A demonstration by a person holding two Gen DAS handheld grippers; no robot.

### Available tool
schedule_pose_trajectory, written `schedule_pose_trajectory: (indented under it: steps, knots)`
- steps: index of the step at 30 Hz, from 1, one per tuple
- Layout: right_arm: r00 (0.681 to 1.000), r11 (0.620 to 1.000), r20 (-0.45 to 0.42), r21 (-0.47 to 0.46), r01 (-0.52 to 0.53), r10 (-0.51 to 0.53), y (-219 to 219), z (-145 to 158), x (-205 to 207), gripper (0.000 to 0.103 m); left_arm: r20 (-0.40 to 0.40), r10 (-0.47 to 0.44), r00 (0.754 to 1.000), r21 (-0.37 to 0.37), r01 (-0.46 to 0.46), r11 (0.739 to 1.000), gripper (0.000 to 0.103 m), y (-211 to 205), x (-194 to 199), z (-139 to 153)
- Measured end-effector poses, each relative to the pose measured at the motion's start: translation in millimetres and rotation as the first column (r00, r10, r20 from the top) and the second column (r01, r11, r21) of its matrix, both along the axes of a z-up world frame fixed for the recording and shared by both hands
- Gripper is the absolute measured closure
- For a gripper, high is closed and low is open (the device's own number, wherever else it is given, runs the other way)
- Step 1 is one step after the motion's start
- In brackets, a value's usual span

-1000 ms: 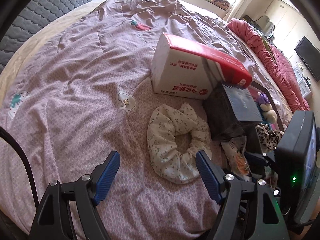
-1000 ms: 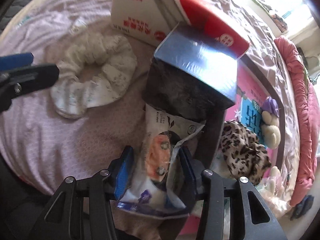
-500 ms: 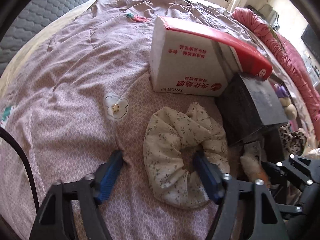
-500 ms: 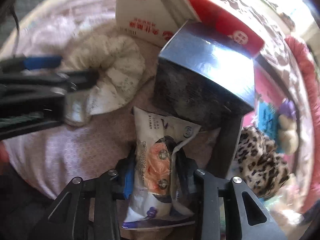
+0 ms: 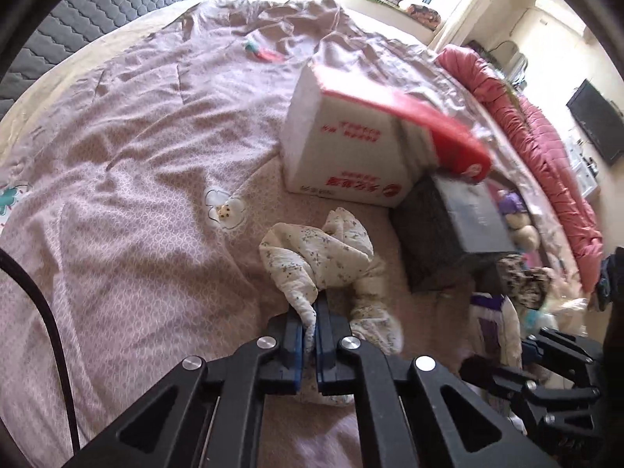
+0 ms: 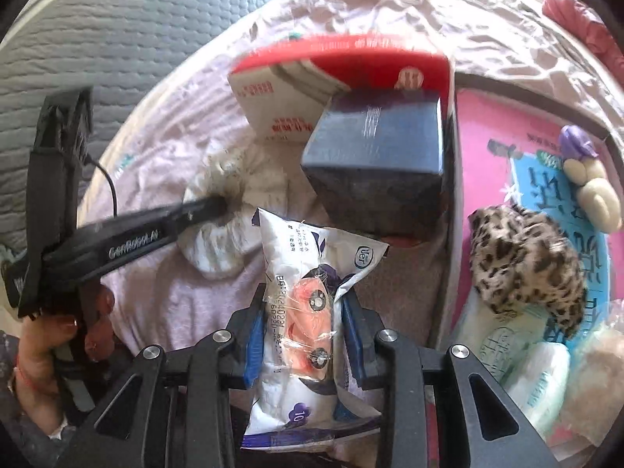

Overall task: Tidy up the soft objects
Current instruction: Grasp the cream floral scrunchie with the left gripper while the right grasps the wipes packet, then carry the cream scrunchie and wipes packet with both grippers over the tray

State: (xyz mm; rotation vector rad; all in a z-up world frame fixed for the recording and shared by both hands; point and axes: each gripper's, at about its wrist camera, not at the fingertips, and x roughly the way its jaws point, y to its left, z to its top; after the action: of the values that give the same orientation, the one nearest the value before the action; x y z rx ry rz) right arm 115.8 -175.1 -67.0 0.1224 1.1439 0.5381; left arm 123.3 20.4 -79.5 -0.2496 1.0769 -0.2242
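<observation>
Your left gripper is clamped on a fold of the floral scrunchie, its jaws nearly together, the rest bunched on the pink bedspread. Your right gripper pinches the white packet across its middle. Just beyond sit the dark box and the red-and-white carton; the leopard scrunchie seems to lie in the pink tray.

On the white plastic packet in my right jaws I read "Ver" and "10"; the red-and-white cardboard box behind it carries red print too blurred to read.
</observation>
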Motion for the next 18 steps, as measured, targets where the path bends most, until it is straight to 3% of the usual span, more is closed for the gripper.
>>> schedule_pose_trajectory:
  steps: [11, 18]
  knots:
    - [0.988, 0.992, 0.124, 0.103, 0.075, -0.088, -36, 56, -39, 0.067, 0.117, -0.039, 0.992, 0.046, 0.034, 0.998, 0.099, -29, -39, 82]
    - [0.972, 0.975, 0.164, 0.175, 0.139, -0.168, -76, 83, -53, 0.067, 0.165, -0.088, 0.982, 0.054, 0.080, 0.995, 0.099, -59, -56, 113]
